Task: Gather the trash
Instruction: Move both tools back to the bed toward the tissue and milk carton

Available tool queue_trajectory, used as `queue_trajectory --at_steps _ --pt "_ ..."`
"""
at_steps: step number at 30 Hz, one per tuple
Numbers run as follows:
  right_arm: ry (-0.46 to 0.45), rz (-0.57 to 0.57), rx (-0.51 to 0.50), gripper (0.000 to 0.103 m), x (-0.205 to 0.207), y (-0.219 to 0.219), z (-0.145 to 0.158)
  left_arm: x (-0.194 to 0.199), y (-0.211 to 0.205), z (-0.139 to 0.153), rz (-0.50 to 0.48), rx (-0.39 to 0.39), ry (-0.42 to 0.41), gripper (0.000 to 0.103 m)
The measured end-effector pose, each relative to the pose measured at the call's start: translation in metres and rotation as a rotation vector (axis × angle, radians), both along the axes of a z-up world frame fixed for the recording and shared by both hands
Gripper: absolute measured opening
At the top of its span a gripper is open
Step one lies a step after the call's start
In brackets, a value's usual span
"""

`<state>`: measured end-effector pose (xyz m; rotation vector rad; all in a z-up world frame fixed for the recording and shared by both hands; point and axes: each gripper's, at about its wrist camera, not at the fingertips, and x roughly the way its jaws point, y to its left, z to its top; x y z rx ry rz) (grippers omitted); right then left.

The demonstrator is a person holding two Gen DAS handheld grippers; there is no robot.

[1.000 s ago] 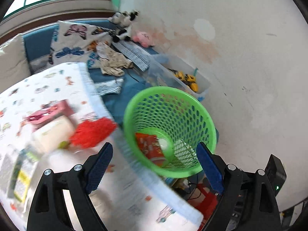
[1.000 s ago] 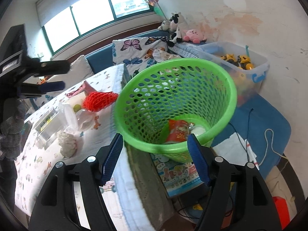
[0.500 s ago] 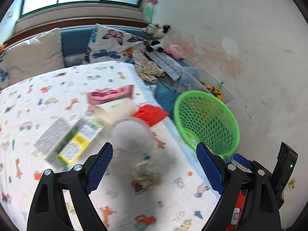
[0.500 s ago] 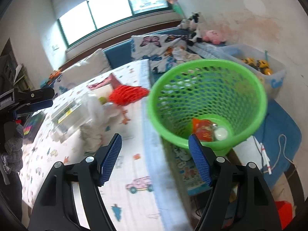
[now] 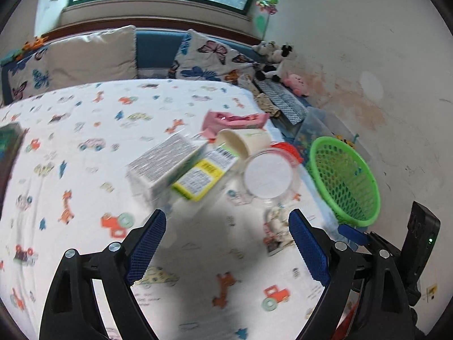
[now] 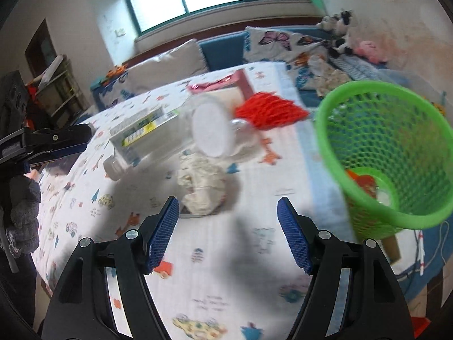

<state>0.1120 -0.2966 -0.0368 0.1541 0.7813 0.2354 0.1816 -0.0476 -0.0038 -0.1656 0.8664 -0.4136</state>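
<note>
Both jaws stood spread and empty; the left gripper (image 5: 226,243) and right gripper (image 6: 228,232) had swung from the green basket (image 6: 382,153), now off right, toward the litter, a crumpled tissue (image 6: 202,187) just ahead, likely next

Green mesh basket (image 6: 388,153), red net (image 6: 269,112), white animal-print cloth (image 5: 85,141), blue fingers (image 5: 145,245)

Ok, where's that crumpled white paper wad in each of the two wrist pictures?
Left wrist: the crumpled paper wad lies lower right of centre, beside the left gripper's right fingertip.
Right wrist: the wad lies centre, just beyond the right gripper's open fingers.
Shared landmark: the green basket at the right of both views.
</note>
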Motion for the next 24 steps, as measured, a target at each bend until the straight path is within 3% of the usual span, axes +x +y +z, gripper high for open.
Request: queue_trajectory --at_steps 10,17,24 --pt "0.056 0.034 -0.013 0.071 0.032 0.030 -0.020 0.003 0.024 -0.017 0.040 -0.003 0.023 0.084" --pt "0.095 0.040 -0.008 0.059 0.047 0.037 -0.032 0.014 0.028 -0.019 0.037 0.016 0.000 0.077" --pt "0.102 0.043 -0.011 0.050 0.048 0.037 -0.034 0.046 0.041 -0.028 0.082 0.045 0.002 0.077"
